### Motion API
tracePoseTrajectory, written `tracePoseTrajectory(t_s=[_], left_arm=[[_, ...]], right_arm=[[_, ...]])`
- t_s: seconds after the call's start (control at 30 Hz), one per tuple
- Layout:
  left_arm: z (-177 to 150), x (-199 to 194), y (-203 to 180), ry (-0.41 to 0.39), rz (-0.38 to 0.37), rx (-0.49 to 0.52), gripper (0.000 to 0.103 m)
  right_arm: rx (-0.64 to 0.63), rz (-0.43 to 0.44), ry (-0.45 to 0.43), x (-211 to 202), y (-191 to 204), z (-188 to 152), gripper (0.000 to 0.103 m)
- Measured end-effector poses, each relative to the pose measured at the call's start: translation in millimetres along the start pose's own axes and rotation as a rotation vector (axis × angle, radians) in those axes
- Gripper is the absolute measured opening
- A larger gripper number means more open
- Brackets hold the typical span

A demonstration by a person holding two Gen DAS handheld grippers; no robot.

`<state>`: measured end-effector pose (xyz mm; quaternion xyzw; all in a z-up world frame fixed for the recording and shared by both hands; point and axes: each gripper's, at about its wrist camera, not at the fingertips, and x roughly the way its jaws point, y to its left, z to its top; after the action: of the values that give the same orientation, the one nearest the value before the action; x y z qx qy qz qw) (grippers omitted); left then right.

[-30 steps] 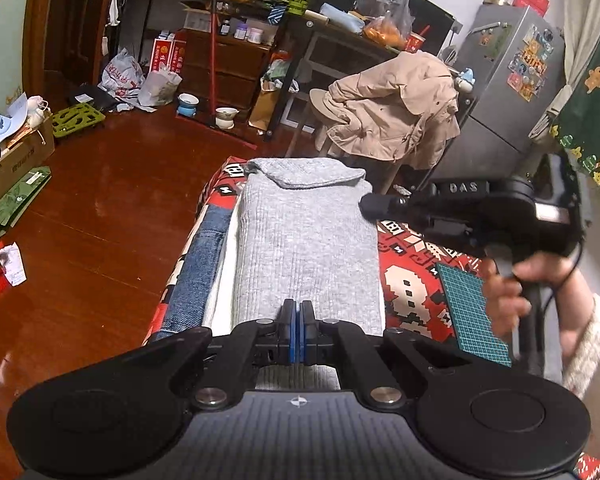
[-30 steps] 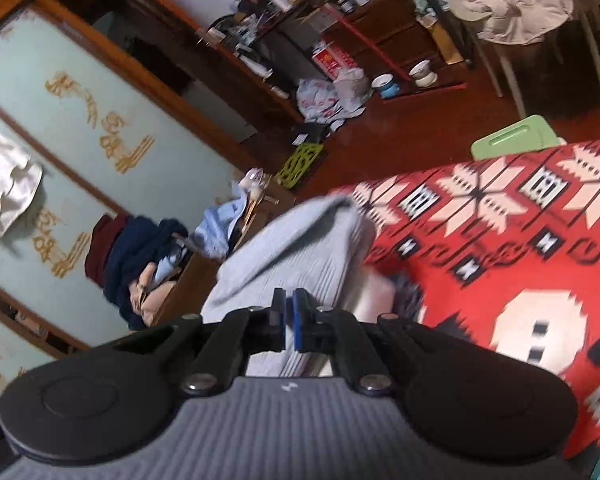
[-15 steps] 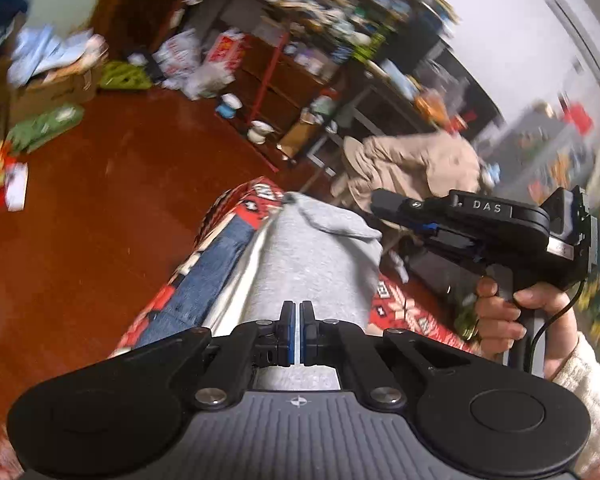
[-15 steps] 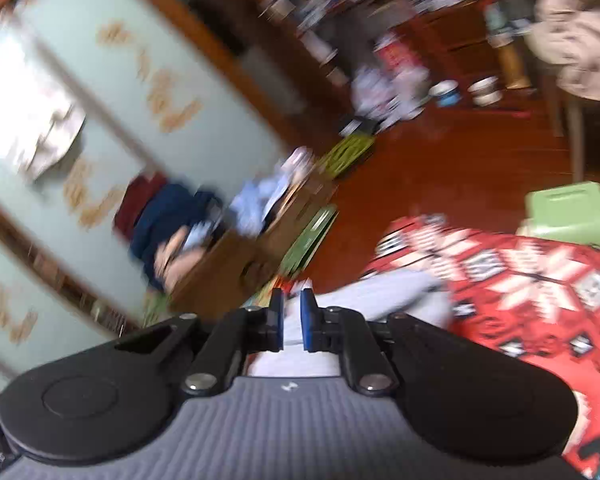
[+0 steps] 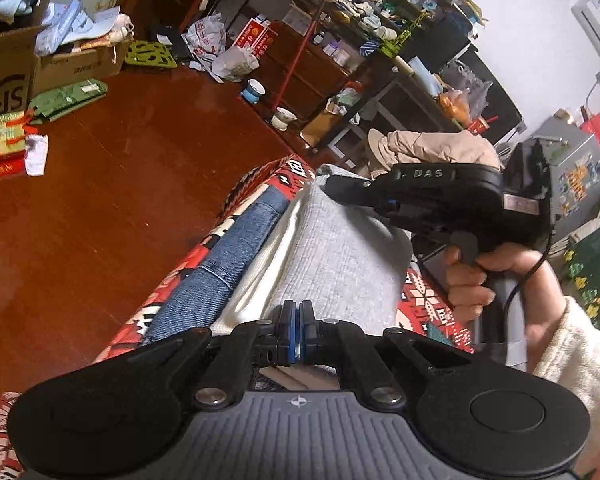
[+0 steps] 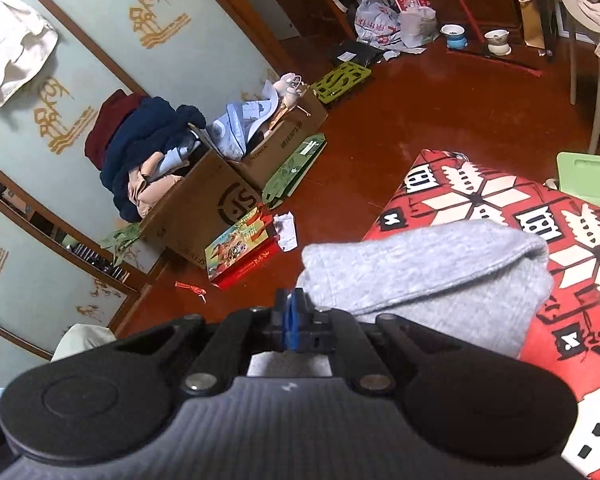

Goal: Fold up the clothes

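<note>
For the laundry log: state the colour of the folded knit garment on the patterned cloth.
Light grey knit garment, clearest in the left wrist view.

Grey knit garment (image 5: 340, 248), blue denim (image 5: 236, 248) beside it, red/white/black geometric-pattern cover (image 6: 500, 200), reddish-brown floor (image 5: 100, 200).

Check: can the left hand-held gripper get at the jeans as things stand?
Probably yes. The left hand-held gripper sits shut over the near end of the grey garment, and the jeans lie exposed just to its left, with nothing on top; the right hand-held gripper is off at the far end.
</note>
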<state>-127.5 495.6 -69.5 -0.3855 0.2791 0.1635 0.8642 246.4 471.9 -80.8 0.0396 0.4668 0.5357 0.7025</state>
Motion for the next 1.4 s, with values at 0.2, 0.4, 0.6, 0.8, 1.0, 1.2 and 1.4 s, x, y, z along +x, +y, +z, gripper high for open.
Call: tracePoseTrajectory(t_s=[0.2, 0.4, 0.6, 0.8, 1.0, 1.2, 1.4], left_arm=[[1.5, -14.2, -26.2, -0.015, 0.055, 0.084, 0.002], [-5.9, -35.9, -60.7, -0.041, 0.096, 0.172, 0.006], [-22.0, -55.5, -95.8, -0.07, 0.117, 0.248, 0.029], [-50.0, -71.5, -120.9, -0.09, 0.143, 0.287, 0.054], [-79.4, -75.9, -137.4, -0.078, 0.159, 0.359, 0.066], [-108.7, -74.5, -144.5, -0.049, 0.176, 0.405, 0.073], [-128.6, -71.6, -148.9, -0.011, 0.231, 0.402, 0.077]], right_arm=[[-0.019, -0.036, -0.03, -16.7, 10.6, -7.5, 0.019], [-0.055, -0.055, -0.073, -88.1, 37.9, -36.7, 0.029], [-0.1, -0.126, -0.116, -162.4, 59.4, -80.2, 0.047], [-0.181, -0.229, -0.176, -229.6, 72.1, -135.3, 0.082], [-0.219, -0.37, -0.201, -278.2, 71.8, -192.4, 0.102], [-0.245, -0.496, -0.172, -295.7, 75.6, -235.6, 0.102], [-0.271, -0.621, -0.142, -313.2, 79.3, -278.8, 0.102]])
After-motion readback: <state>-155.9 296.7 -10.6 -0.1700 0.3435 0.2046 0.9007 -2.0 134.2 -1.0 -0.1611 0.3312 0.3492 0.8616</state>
